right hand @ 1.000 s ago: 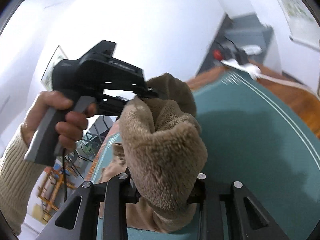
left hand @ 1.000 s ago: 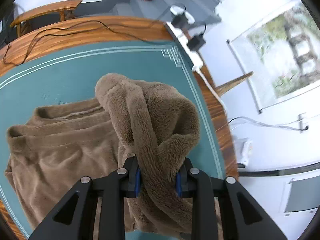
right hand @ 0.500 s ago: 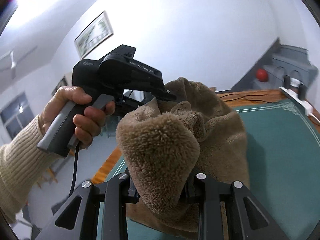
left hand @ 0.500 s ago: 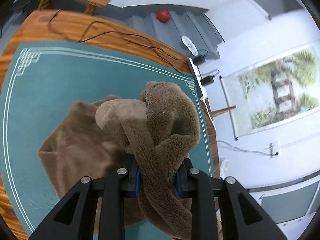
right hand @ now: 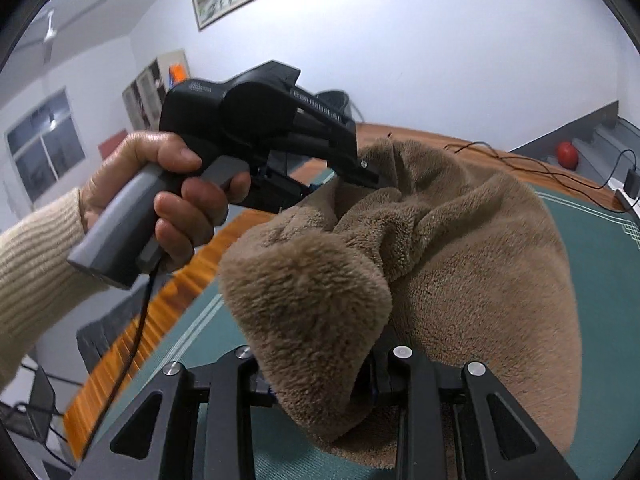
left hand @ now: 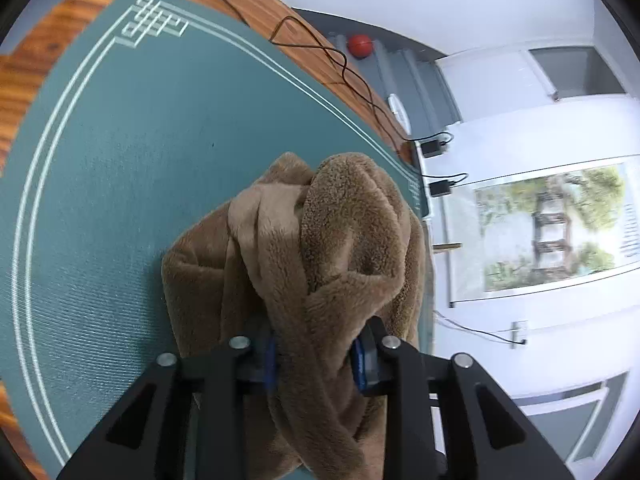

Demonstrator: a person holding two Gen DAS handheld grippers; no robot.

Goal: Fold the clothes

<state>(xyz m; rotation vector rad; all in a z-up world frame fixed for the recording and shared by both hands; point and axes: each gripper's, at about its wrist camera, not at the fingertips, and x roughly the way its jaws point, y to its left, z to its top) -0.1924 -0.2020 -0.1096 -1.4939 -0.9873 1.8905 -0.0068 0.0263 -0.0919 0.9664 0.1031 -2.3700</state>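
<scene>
Brown fleece garment [left hand: 352, 240], thick and plush, hangs bunched in folds above the green mat [left hand: 120, 160] that covers the wooden desk [left hand: 36, 64], near the mat's far right corner by the power strip. Left gripper [left hand: 316, 360] has a twisted roll of the fabric between its blue pads while its jaws are opening. Right gripper [right hand: 320, 380] is clamped narrowly on another rounded wad of the same garment. A hand [right hand: 160, 196] in a cream sleeve holds the left gripper's handle.

one brown fleece garment [left hand: 344, 248]; two grippers (left gripper [left hand: 316, 354], right gripper [right hand: 320, 376]); one green mat [left hand: 120, 152]; one red ball [left hand: 360, 45]
</scene>
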